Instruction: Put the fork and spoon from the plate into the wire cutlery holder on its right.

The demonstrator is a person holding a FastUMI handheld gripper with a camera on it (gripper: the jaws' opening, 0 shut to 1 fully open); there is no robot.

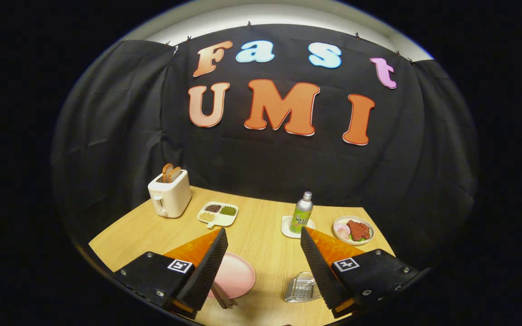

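We hold the gripper (261, 267) high over the table (265, 226) with its fingers wide apart and nothing between them. The pink plate (236, 274) lies low beside the left finger, and the dark handles of the fork and spoon (222, 296) poke out from behind that finger, pointing towards us. The wire cutlery holder (301, 287) sits to the plate's right, against the right finger. We judge the reach must go down and left.
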